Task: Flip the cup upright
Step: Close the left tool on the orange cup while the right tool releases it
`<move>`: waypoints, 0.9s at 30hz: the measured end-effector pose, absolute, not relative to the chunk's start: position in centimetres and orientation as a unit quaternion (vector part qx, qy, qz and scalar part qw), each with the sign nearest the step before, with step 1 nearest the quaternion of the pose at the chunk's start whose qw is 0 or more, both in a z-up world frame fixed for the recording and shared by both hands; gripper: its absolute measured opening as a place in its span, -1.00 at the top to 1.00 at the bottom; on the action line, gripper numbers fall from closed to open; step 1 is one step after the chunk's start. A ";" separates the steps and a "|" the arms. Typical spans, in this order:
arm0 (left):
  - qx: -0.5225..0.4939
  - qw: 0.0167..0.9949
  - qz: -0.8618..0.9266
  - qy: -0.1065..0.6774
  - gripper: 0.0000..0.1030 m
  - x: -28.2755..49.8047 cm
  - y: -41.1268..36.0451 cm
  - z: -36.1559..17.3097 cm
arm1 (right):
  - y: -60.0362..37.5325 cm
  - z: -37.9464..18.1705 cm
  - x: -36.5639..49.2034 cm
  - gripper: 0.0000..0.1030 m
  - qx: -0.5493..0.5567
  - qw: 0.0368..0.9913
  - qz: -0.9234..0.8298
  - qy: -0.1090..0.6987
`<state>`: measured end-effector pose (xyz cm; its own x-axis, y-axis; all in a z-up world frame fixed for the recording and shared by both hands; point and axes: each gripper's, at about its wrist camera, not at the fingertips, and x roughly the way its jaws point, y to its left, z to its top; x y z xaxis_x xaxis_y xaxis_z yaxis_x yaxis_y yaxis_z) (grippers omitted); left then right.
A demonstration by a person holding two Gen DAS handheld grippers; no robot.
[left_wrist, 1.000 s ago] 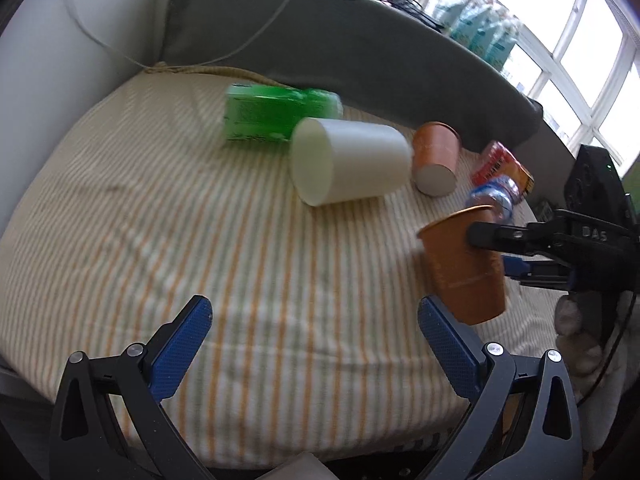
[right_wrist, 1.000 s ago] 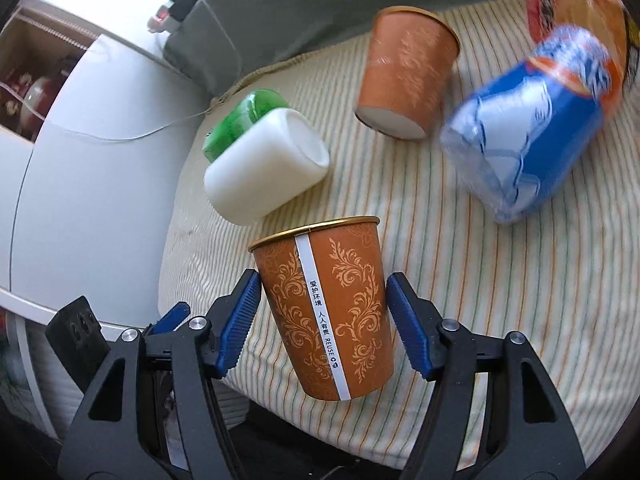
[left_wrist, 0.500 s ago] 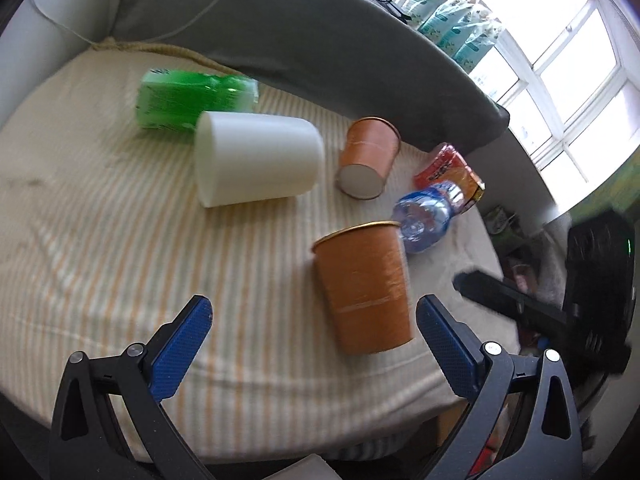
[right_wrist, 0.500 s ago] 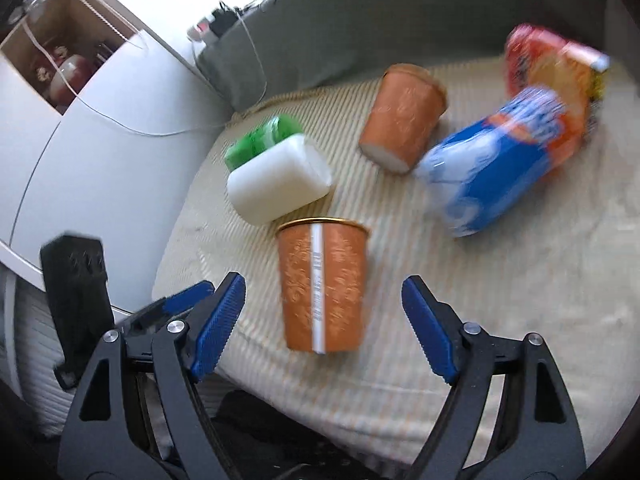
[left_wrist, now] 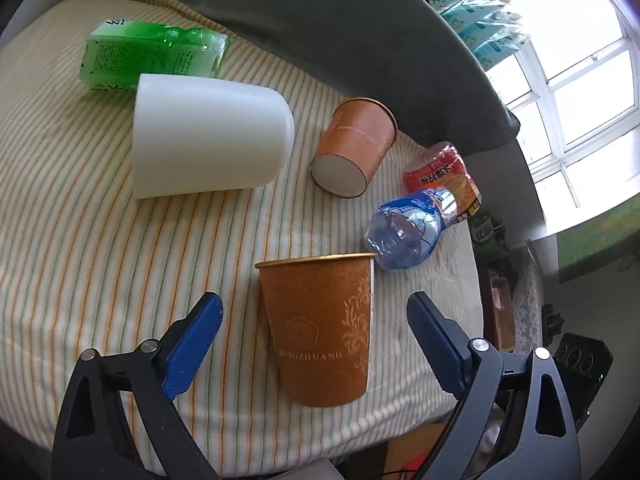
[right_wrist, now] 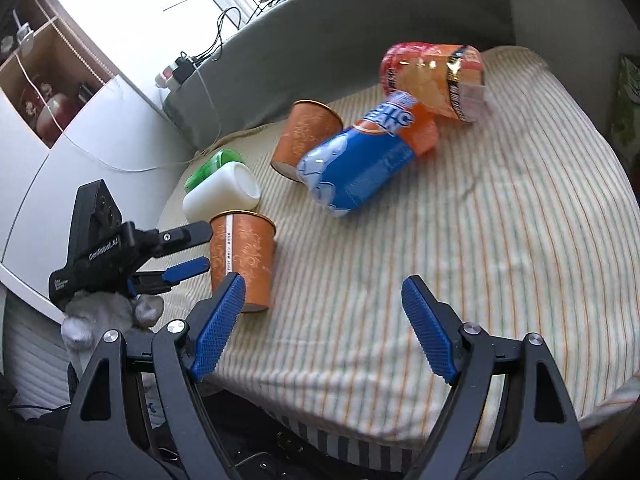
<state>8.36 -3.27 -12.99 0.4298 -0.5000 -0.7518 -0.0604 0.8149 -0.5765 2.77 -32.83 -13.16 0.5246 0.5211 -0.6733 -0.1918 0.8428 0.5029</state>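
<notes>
An orange paper cup (left_wrist: 324, 328) stands upright, mouth up, near the front edge of the striped cushion (left_wrist: 100, 248); it also shows in the right wrist view (right_wrist: 244, 260). My left gripper (left_wrist: 314, 342) is open, its blue fingers on either side of the cup without touching. In the right wrist view the left gripper (right_wrist: 188, 250) sits just left of the cup. My right gripper (right_wrist: 320, 328) is open and empty, drawn back to the right of the cup. A second orange cup (left_wrist: 354, 148) and a white cup (left_wrist: 208, 140) lie on their sides.
A green bottle (left_wrist: 148, 56) lies behind the white cup. A blue-labelled water bottle (left_wrist: 408, 236) lies right behind the upright cup, with a red-orange snack bag (left_wrist: 440, 176) beyond it. A grey backrest (left_wrist: 340, 32) bounds the far side. The cushion's front edge is close.
The right gripper opened, let go of the orange cup standing on the cushion, and pulled back to the right. The left gripper moved in so its open fingers flank the cup.
</notes>
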 end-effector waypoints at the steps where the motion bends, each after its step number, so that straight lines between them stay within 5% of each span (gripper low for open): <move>1: -0.270 0.801 -0.136 0.517 -0.79 8.5 -3.3 -13.1 | -33.2 -13.3 2.7 -0.61 0.187 0.853 0.209 0.440; 12: -0.267 0.785 -0.144 0.540 -0.54 9.6 -4.0 -14.9 | -33.8 -13.7 2.5 -0.61 0.185 0.857 0.203 0.436; 16: -0.261 0.784 -0.142 0.544 -0.29 9.7 -4.1 -15.4 | -34.2 -14.0 2.4 -0.61 0.193 0.856 0.195 0.438; 27: -0.221 0.823 -0.137 0.505 -0.27 9.2 -4.5 -13.6 | -34.4 -14.3 2.3 -0.61 0.195 0.857 0.187 0.439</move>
<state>9.19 -4.54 -13.56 0.4518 -0.4482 -0.7713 0.0018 0.8651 -0.5016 2.27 -34.41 -14.29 0.5441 0.4922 -0.6795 -0.1498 0.8538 0.4985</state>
